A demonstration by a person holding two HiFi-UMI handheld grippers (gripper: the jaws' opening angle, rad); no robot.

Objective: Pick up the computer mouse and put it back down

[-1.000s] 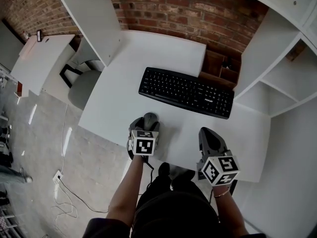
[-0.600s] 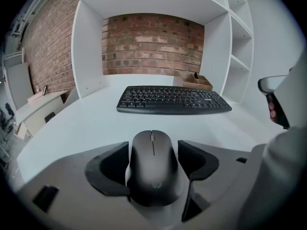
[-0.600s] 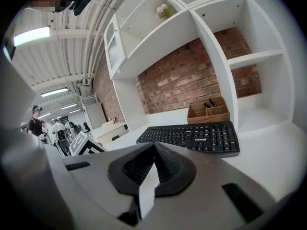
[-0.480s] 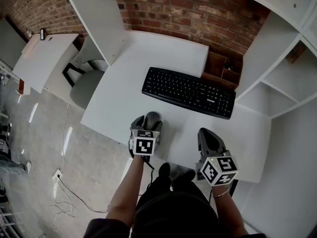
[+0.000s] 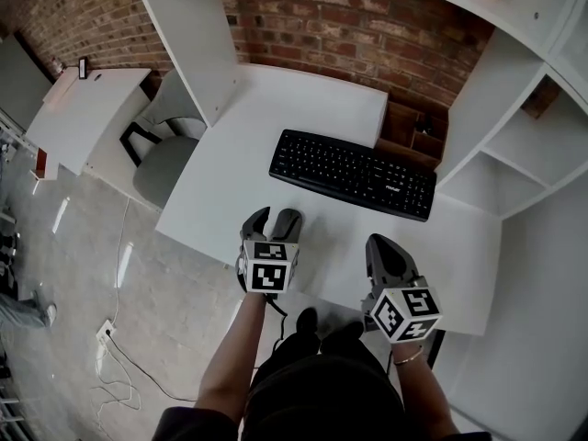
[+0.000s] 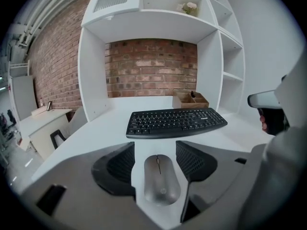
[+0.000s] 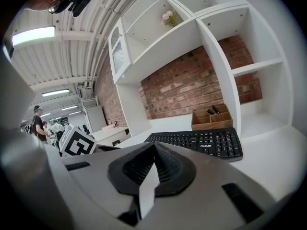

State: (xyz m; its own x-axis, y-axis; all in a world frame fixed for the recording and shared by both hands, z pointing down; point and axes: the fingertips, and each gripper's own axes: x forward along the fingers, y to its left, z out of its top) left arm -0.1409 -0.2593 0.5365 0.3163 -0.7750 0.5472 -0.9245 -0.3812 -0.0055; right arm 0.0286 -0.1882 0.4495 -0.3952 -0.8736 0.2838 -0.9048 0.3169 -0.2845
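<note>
1 grey oval mouse (image 6: 162, 182), slim | L gripper (image 6: 156, 151) jaws closing, mouse between untouched | R gripper (image 7: 153, 150) pressed together

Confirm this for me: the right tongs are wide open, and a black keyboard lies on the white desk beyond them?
Not quite: the right tongs are shut, pressed together with nothing between them, as the right gripper view shows. The black keyboard does lie on the white desk beyond them.
</note>
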